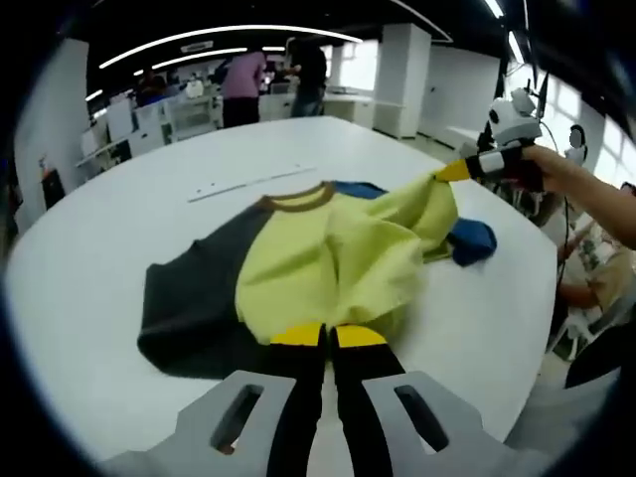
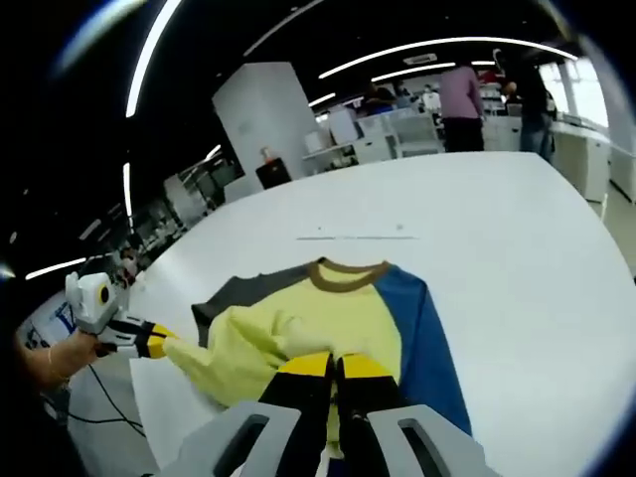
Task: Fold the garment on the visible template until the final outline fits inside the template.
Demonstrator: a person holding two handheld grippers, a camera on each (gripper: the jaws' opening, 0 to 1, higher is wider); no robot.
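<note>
A shirt with a yellow body, brown collar, dark grey sleeve and blue sleeve lies on the white table. My left gripper is shut on the yellow hem at the near edge. My right gripper comes in from the right, shut on another part of the yellow cloth and lifting it. In the right gripper view, the right gripper pinches the hem of the shirt, and the left gripper holds the cloth pulled out to the left.
A thin marked line crosses the table beyond the collar, also visible as a line in the right gripper view. People stand by counters in the background. A person's arm holds the right gripper near the table edge.
</note>
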